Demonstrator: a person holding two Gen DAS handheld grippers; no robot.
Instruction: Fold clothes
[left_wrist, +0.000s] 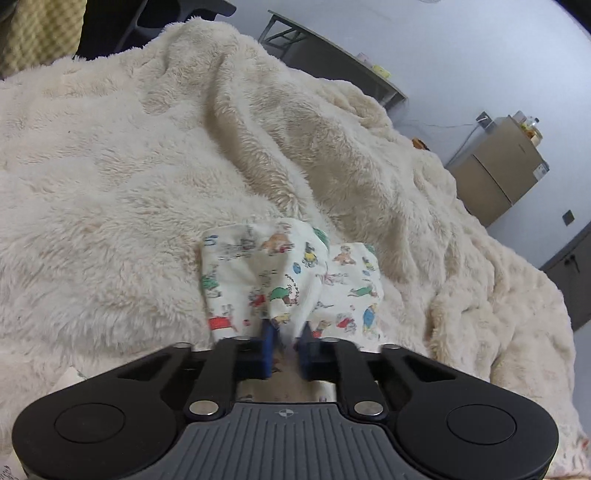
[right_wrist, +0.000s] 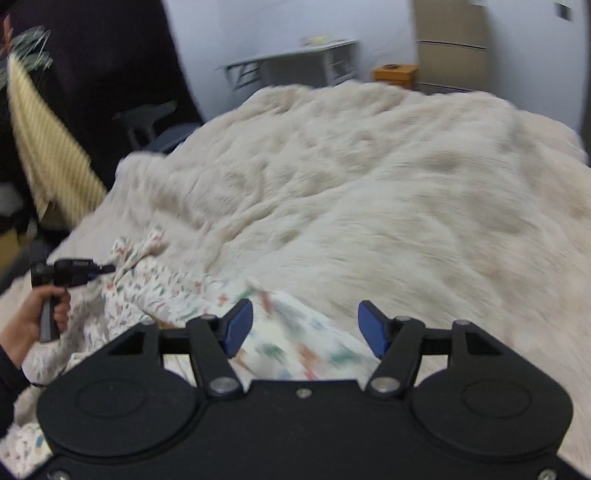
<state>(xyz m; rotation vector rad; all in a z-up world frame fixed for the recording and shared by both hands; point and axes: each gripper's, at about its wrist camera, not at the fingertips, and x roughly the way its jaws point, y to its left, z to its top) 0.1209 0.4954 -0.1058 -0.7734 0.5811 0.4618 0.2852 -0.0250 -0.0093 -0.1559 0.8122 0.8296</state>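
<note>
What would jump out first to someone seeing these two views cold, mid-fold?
The fluffy cream blanket fills both views. On it lies the small cartoon-print garment, its near edge bunched and pinched in the shut left gripper at the bottom of the left wrist view. In the blurred right wrist view, the right gripper hangs open over another part of the print cloth, gripping nothing.

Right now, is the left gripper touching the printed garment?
Touching. In the left wrist view, the left gripper has its blue pads pinched shut on a bunched fold of the printed garment.
</note>
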